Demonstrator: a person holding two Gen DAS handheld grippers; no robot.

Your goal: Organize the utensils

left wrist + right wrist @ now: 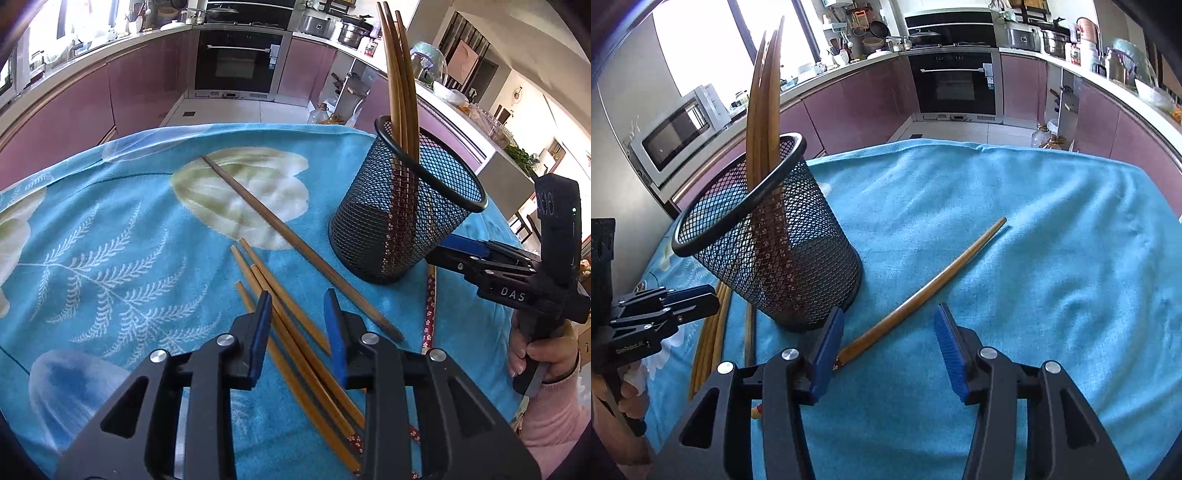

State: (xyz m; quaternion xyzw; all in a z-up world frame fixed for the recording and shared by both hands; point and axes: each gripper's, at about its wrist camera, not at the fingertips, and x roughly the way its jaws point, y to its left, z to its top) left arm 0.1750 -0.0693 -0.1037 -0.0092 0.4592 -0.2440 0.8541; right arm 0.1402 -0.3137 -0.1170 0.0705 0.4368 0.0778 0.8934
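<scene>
A black mesh holder (pixel 406 210) stands on the blue cloth with several brown chopsticks (pixel 399 77) upright in it; it also shows in the right wrist view (pixel 768 251). My left gripper (pixel 297 306) is open just above several loose chopsticks (pixel 295 339) that lie between its jaws. One darker chopstick (pixel 295 240) lies diagonally beyond them. My right gripper (pixel 888 325) is open and empty, low over a single chopstick (pixel 923 291) next to the holder. In the left wrist view the right gripper (pixel 454 251) sits beside the holder's base.
The table has a blue floral cloth (pixel 110 240). Another chopstick (pixel 429 310) with a patterned end lies right of the holder. Purple kitchen cabinets (pixel 140 85) and an oven (pixel 240 59) stand behind. A microwave (pixel 679 129) is at the left.
</scene>
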